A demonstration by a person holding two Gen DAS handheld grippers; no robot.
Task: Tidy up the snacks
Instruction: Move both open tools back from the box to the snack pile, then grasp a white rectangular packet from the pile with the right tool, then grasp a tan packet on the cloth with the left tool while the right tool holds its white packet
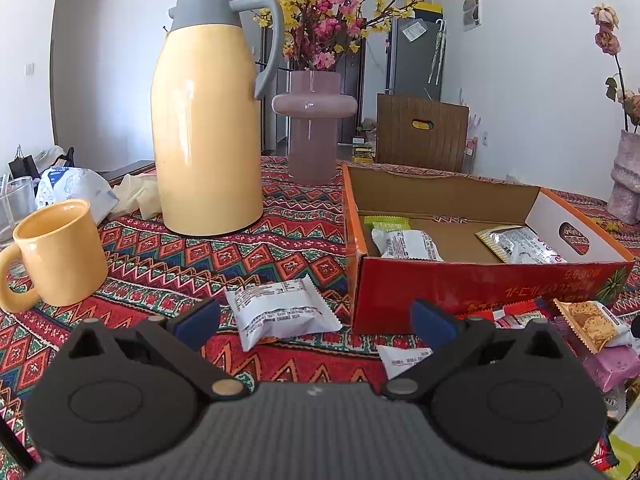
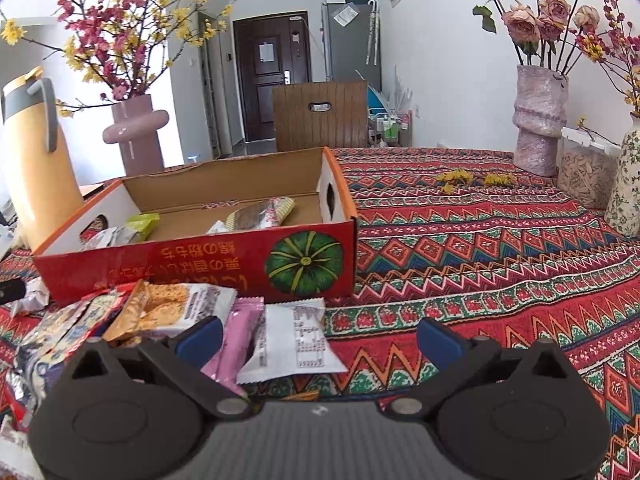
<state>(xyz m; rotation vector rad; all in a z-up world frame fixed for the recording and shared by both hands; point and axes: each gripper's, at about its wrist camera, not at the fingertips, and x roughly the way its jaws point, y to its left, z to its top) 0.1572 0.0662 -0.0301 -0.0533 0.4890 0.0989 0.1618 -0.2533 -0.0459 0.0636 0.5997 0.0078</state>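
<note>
A red cardboard box [image 1: 460, 292] with its top open stands on the patterned tablecloth and holds a few snack packets [image 1: 408, 244]. It also shows in the right wrist view [image 2: 208, 264]. My left gripper [image 1: 316, 320] is open and empty, just above a white snack packet [image 1: 280, 312] that lies left of the box. My right gripper [image 2: 320, 338] is open and empty over a white packet [image 2: 292, 344] and a pink packet [image 2: 240, 340]. A pile of packets [image 2: 160, 308] lies in front of the box.
A yellow thermos jug [image 1: 204, 120], a yellow mug [image 1: 56, 252] and a pink vase [image 1: 314, 120] stand left of and behind the box. More vases [image 2: 540, 120] and a jar [image 2: 586, 176] stand at the far right. A wooden chair [image 2: 320, 116] is behind the table.
</note>
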